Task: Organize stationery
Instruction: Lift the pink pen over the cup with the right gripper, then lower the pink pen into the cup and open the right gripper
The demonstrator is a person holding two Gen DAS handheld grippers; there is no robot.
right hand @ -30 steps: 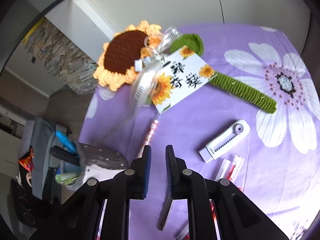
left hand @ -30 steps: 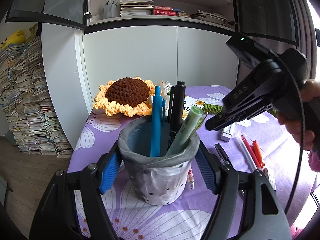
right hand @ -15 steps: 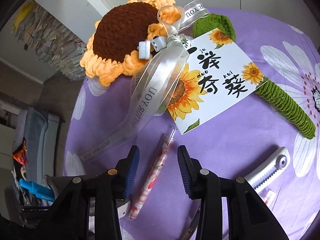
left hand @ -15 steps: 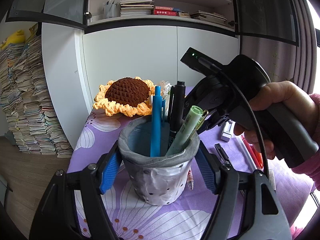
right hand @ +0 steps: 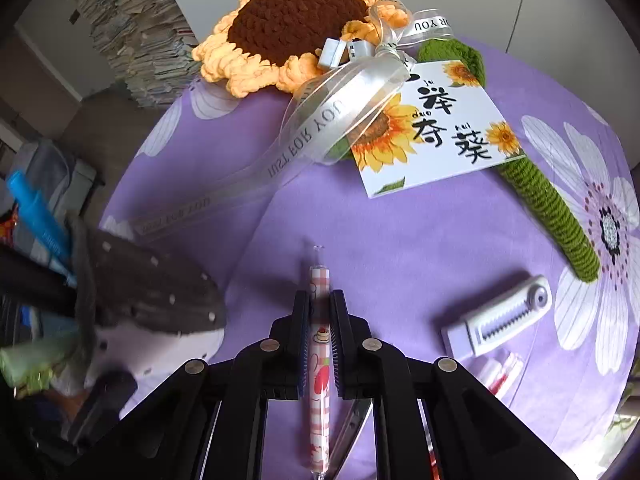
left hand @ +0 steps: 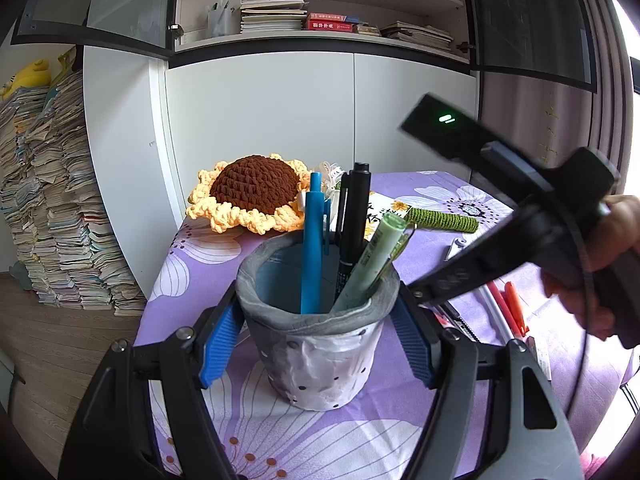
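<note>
A grey pen cup [left hand: 320, 344] stands on the purple flowered cloth, between my left gripper's [left hand: 316, 336] blue pads, which press its sides. It holds a blue pen [left hand: 312, 248], a black marker [left hand: 354, 220] and a green highlighter [left hand: 370, 260]. My right gripper [right hand: 319, 312] is shut on a pink patterned pen [right hand: 319, 364], just right of the cup [right hand: 152, 300]. The right gripper shows in the left wrist view [left hand: 416, 292] beside the cup's rim.
A crochet sunflower [right hand: 296, 24] with ribbon and card [right hand: 436, 128] lies behind. A white correction tape [right hand: 500, 320], red pens [left hand: 510, 308] and a dark tool [right hand: 352, 428] lie on the cloth to the right. A cupboard and paper stacks [left hand: 52, 208] stand beyond the table.
My right gripper came down over the pink pen and closed on it. The left gripper and cup stayed put.
</note>
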